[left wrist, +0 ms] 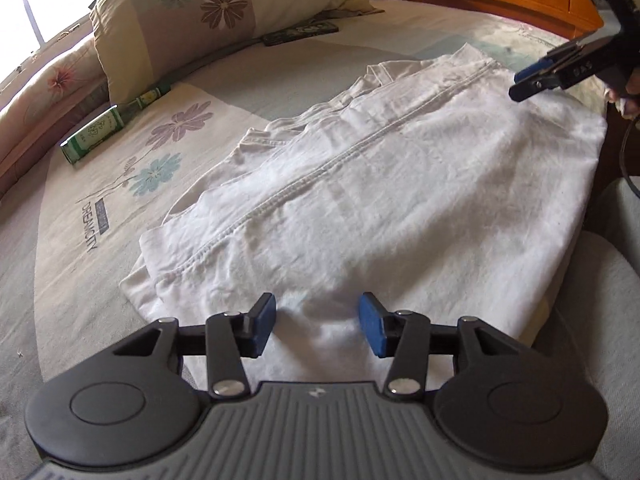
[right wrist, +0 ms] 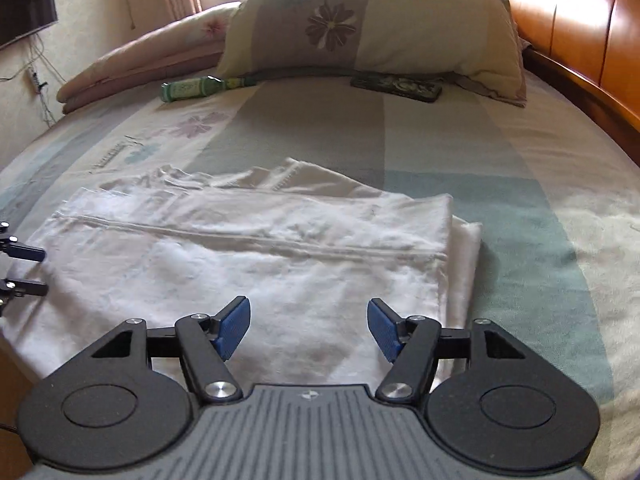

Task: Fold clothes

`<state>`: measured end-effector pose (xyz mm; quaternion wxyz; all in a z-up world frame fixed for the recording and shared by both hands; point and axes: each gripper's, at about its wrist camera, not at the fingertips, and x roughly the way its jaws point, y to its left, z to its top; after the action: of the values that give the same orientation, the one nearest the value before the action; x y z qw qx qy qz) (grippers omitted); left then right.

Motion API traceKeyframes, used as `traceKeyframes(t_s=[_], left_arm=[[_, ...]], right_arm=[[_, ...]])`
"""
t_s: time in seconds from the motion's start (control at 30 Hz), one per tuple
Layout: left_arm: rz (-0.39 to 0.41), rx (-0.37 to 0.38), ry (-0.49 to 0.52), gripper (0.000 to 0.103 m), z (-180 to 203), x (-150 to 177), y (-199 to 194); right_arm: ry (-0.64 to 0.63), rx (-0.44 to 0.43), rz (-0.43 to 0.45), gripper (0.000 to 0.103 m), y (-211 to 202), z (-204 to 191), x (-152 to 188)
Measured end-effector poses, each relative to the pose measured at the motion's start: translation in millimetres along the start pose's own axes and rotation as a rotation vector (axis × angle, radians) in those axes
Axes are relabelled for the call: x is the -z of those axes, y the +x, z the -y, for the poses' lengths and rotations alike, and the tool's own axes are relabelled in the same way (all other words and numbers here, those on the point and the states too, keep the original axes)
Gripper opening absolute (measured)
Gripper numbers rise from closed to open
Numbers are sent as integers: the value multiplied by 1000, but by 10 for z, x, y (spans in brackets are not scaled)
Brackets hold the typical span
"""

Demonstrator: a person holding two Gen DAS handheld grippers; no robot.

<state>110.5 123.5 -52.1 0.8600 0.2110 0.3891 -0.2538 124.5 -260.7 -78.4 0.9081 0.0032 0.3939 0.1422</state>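
Closest in, the left tongs (left wrist: 317,326) sit with their blue pads apart and nothing pinched, just hovering over the near edge of the white garment (left wrist: 360,184). Same story on the other side: the right tongs (right wrist: 309,330) are spread wide and empty above the cloth's near edge.

The garment itself lies flat on the bed (right wrist: 520,208), doubled over lengthwise, looks like. A stitched seam runs along the top layer and a lower layer peeks out at one end, so I'd say at least one fold is in. It's still a long strip though, so my guess is another fold or two across the length is left before it counts as a tidy bundle. The edges aren't perfectly lined up either.

Further back there's a green bottle (right wrist: 192,89) lying on its side and a dark flat case (right wrist: 396,86), both well clear of the cloth, tucked by the flowered pillow (right wrist: 360,28). Wooden headboard (right wrist: 580,20) behind that.
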Motion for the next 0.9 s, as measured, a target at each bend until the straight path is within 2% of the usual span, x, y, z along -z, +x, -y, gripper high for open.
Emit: traceKeyframes(t_s=[0.03, 0.07, 0.1, 0.17, 0.23, 0.3, 0.37, 0.43, 0.47, 0.5, 0.53, 0.6, 0.63, 0.7, 0.8, 0.9], left_arm=[[-10, 3, -36, 60, -76, 51, -14], [-20, -4, -67, 63, -151, 97, -46], [-18, -12, -80, 63, -201, 119, -87], [-9, -31, -84, 62, -294, 103, -173], [21, -52, -92, 61, -369, -2, -189], [69, -23, -124, 61, -442, -157, -134], [82, -5, -130, 62, -445, -259, 5], [93, 11, -136, 62, -447, -357, 145], [68, -4, -136, 62, -454, -350, 234], [28, -33, -148, 64, -487, -319, 340], [28, -39, -175, 72, -535, -287, 359], [29, -58, -199, 73, -591, -262, 343], [32, -68, -199, 72, -602, -269, 312], [66, -42, -228, 72, -630, -313, 276], [116, -3, -271, 74, -671, -378, 225], [113, -9, -272, 74, -618, -427, 277]], right_arm=[[11, 13, 3, 70, 9, 75, 45], [22, 24, 6, 70, 15, 150, 88], [51, 4, 12, 69, -24, 218, 85], [41, 61, 22, 72, -72, 221, -5], [12, 69, 69, 77, -78, 185, -144], [31, 34, 110, 82, -13, 161, -312], [47, 35, 129, 86, 141, 139, -447], [71, 49, 103, 86, 349, 164, -499], [90, 68, 74, 86, 454, 206, -495], [105, 87, 53, 86, 518, 252, -479], [119, 106, 34, 86, 579, 296, -466], [122, 111, 38, 87, 529, 268, -514], [116, 93, 59, 90, 492, 214, -567], [103, 55, 101, 102, 420, 105, -674], [67, 11, 114, 103, 526, -89, -941], [3, 145, 105, 103, 828, -210, -1143]])
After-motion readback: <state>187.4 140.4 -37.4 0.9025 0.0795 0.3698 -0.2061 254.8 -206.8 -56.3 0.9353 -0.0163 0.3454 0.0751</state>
